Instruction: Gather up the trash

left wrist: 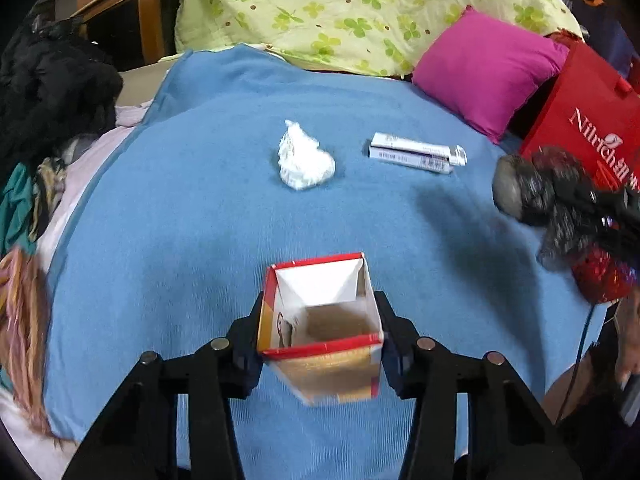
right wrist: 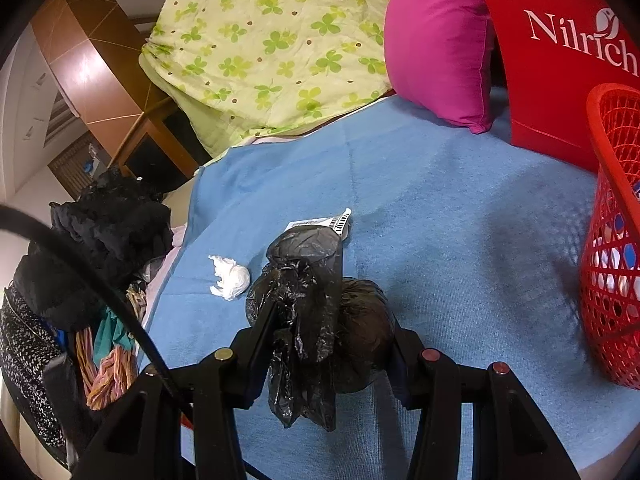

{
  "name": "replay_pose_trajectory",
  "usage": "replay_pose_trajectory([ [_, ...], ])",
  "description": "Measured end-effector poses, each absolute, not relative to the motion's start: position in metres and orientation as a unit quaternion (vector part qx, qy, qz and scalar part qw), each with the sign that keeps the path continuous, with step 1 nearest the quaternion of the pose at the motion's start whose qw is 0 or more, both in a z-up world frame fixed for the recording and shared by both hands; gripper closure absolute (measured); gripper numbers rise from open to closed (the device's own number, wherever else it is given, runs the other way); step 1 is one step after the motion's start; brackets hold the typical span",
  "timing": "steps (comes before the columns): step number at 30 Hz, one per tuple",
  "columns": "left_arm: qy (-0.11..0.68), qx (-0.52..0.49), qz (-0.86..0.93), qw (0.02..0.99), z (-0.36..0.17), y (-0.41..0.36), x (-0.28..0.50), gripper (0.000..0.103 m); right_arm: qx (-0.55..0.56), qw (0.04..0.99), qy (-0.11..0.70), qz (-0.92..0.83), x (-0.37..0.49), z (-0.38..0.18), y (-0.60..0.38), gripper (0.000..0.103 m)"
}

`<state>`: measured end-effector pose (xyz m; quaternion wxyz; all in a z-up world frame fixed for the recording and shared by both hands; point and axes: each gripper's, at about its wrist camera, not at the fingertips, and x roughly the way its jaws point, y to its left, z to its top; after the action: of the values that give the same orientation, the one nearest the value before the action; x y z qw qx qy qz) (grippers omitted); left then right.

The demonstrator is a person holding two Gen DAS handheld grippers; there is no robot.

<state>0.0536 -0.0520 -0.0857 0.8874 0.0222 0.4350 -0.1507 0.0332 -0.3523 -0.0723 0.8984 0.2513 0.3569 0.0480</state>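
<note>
My left gripper (left wrist: 320, 308) is shut on a small open carton (left wrist: 332, 372) with a red rim, its pads pressing both sides and its open mouth facing up. My right gripper (right wrist: 332, 320) is shut on a crumpled black plastic bag (right wrist: 304, 280) with a round lump inside; the same bag (left wrist: 536, 192) shows blurred at the right of the left wrist view. On the blue blanket (left wrist: 180, 220) lie a crumpled white tissue (left wrist: 304, 160) (right wrist: 230, 276) and a white tube with its flat box (left wrist: 416, 154) (right wrist: 320, 224). A red mesh basket (right wrist: 612, 240) stands to the right.
A red paper bag (right wrist: 560, 60) and a pink cushion (left wrist: 484, 68) sit at the back right. A green clover quilt (left wrist: 340, 8) lies behind the blanket. Dark clothes (right wrist: 100, 240) pile up at the left edge, near a wooden cabinet (left wrist: 132, 12).
</note>
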Motion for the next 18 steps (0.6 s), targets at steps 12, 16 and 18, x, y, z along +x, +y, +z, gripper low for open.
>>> replay_pose_trajectory([
  [12,0.419,0.003,-0.160,0.894,-0.078,-0.056,0.120,0.037,0.254,0.897,0.359,0.047,0.035,-0.075,-0.355,0.051],
  [16,0.406,-0.025,-0.151,0.901,-0.064,-0.041,0.106,0.027,0.258,0.895,0.360,0.049,0.037,-0.076,-0.354,0.051],
  [18,0.412,-0.024,-0.143,0.900,-0.066,-0.040,0.099,0.027,0.257,0.896,0.358,0.051,0.037,-0.075,-0.352,0.051],
])
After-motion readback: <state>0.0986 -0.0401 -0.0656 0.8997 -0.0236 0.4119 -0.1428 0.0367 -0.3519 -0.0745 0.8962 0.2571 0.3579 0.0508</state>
